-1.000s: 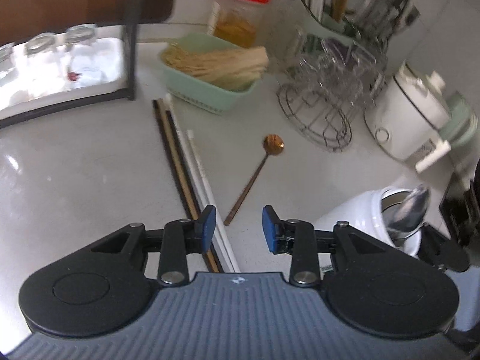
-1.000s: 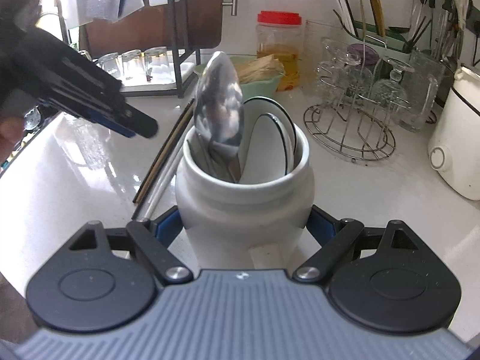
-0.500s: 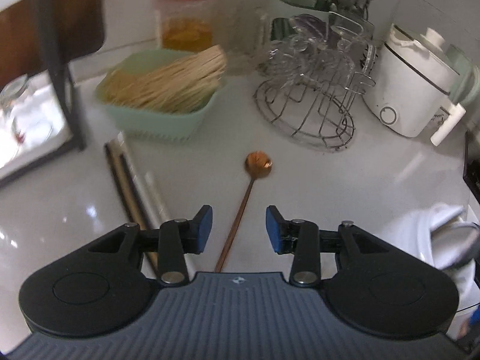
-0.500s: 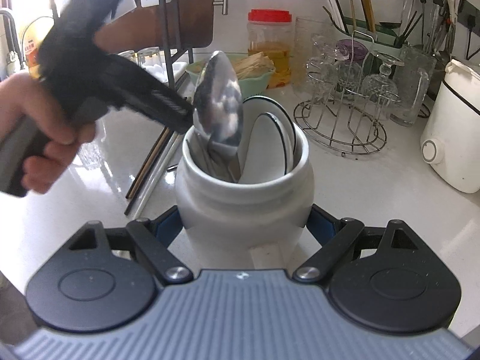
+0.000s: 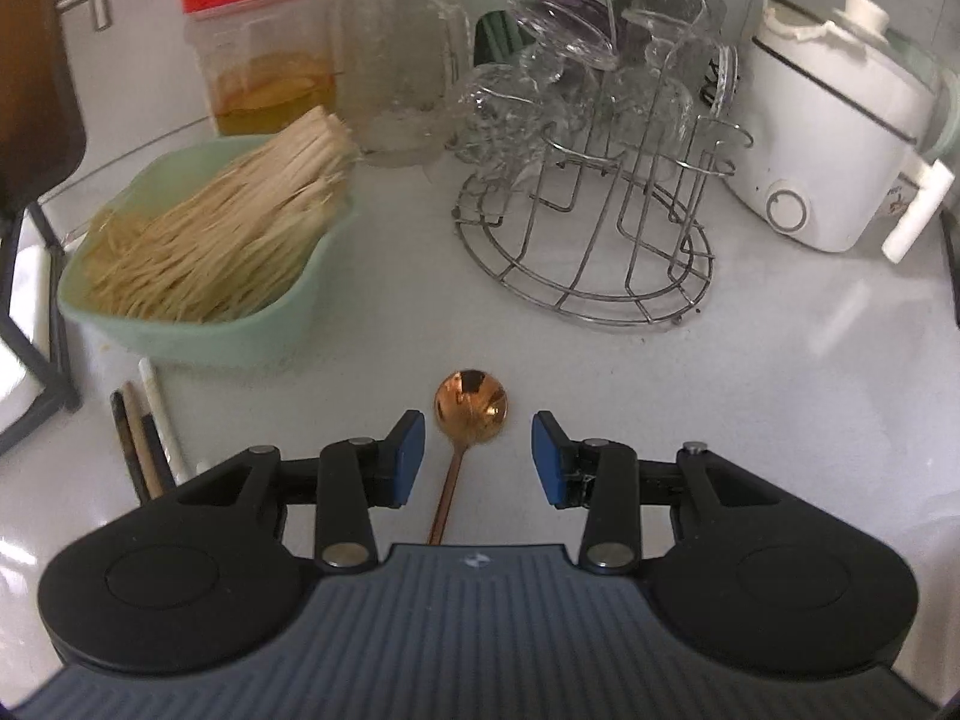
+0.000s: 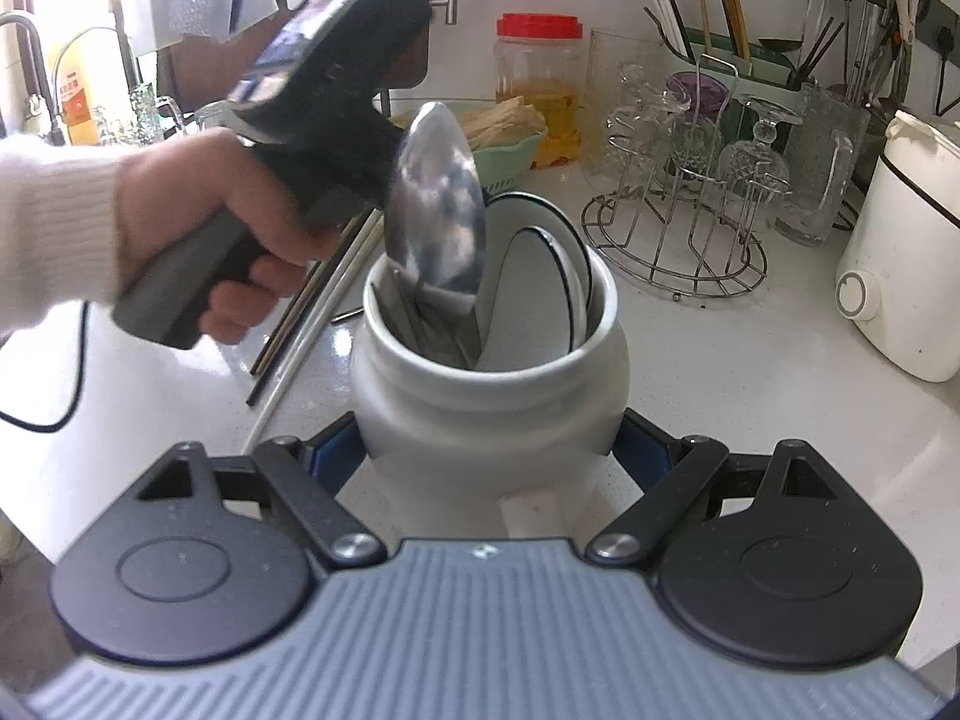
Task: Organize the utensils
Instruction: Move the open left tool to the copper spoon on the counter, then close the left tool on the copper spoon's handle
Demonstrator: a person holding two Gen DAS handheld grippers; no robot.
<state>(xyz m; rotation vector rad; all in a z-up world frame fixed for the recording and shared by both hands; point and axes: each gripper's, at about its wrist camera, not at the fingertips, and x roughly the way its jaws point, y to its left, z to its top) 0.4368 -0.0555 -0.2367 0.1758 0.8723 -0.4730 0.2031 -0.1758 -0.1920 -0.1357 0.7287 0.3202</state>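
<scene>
Spoon pickup step: left gripper [image 5: 478, 459] spread, straddling copper spoon [image 5: 470, 409] on counter; right gripper [image 6: 489, 450] clamps white jar [image 6: 489, 402]. Next: lower, pinch handle.

Soft daylight fills both views, brightest at the upper left. The countertop [image 6: 750, 372] shows pale glare. Fisheye bending curves the edges; the hand [image 6: 198, 222] is motion-blurred.

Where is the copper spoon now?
In the left wrist view, the copper spoon lies on the counter, between the open left gripper fingers, before the green basket.
</scene>
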